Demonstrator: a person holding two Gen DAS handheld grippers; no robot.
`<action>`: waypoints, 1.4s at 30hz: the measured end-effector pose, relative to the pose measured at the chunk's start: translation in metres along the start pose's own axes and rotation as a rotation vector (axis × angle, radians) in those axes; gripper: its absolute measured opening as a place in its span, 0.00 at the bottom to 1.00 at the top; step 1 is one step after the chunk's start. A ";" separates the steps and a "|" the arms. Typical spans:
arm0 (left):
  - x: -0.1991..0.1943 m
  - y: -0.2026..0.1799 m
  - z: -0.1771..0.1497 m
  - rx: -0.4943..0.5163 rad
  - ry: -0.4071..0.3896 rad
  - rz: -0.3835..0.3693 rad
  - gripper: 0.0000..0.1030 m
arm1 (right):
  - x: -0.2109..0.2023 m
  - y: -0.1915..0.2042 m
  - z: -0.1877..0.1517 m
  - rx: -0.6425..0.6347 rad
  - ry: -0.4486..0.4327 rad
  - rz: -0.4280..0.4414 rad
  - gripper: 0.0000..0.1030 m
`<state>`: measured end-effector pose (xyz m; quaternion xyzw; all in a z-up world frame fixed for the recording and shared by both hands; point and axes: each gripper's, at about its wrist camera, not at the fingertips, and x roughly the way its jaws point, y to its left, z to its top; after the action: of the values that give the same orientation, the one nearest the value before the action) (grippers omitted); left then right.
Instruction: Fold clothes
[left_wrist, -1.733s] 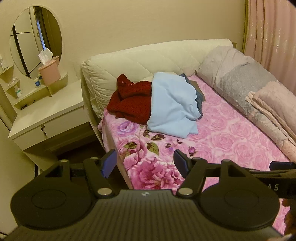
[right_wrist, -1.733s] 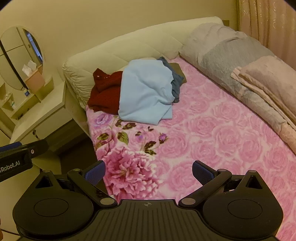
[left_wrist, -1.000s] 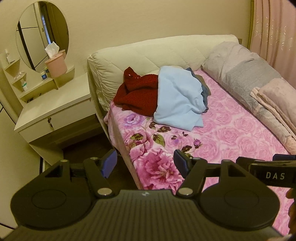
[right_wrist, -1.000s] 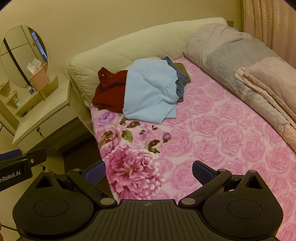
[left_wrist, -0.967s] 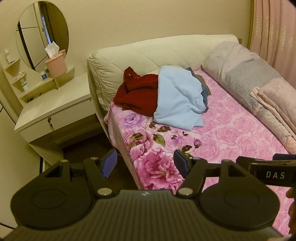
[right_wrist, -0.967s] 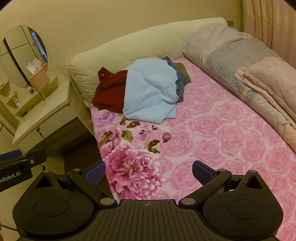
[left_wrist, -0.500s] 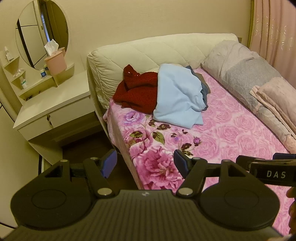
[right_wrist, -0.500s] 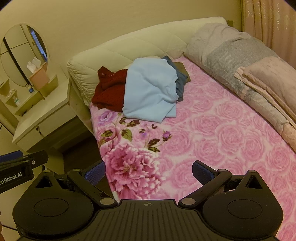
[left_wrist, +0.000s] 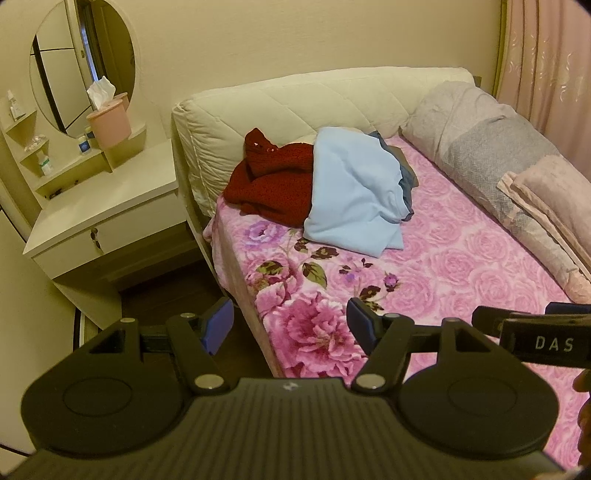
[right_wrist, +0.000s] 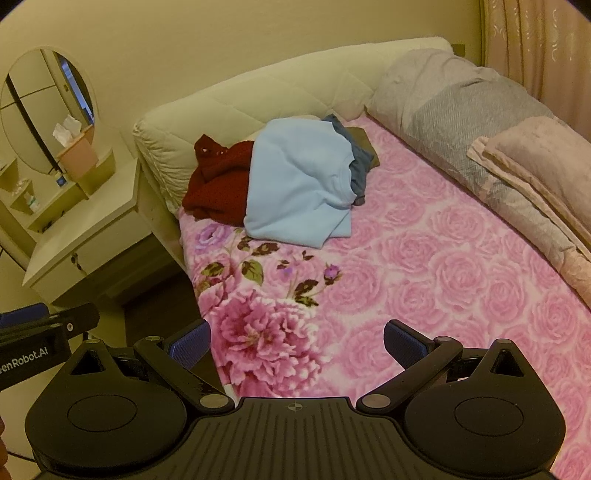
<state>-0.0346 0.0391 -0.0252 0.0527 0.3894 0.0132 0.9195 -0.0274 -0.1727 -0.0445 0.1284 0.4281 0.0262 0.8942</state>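
At the head of the bed (right_wrist: 443, 280), left to right:
Red garment (right_wrist: 218, 184): against the headboard.
Light-blue garment (right_wrist: 295, 184): overlapping it, unfolded.
Left gripper (left_wrist: 290, 326): fingers spread, empty, over the bed's edge.
Right gripper (right_wrist: 297, 345): fingers spread, empty, above the blanket.

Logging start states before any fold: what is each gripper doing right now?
Left gripper: open, holding nothing, short of the clothes.
Right gripper: open, holding nothing, over the bed.
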 end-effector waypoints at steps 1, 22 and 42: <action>0.000 0.000 -0.001 0.000 0.002 -0.001 0.63 | 0.000 0.000 0.000 0.000 -0.001 0.000 0.99; 0.005 -0.005 0.014 0.001 0.023 -0.004 0.63 | -0.002 -0.003 0.001 0.015 -0.005 -0.014 0.99; 0.064 -0.005 0.044 0.081 0.077 -0.122 0.62 | 0.039 -0.027 0.013 0.112 0.008 -0.055 0.99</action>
<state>0.0412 0.0349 -0.0409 0.0656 0.4273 -0.0564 0.9000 0.0053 -0.1950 -0.0729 0.1662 0.4357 -0.0217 0.8843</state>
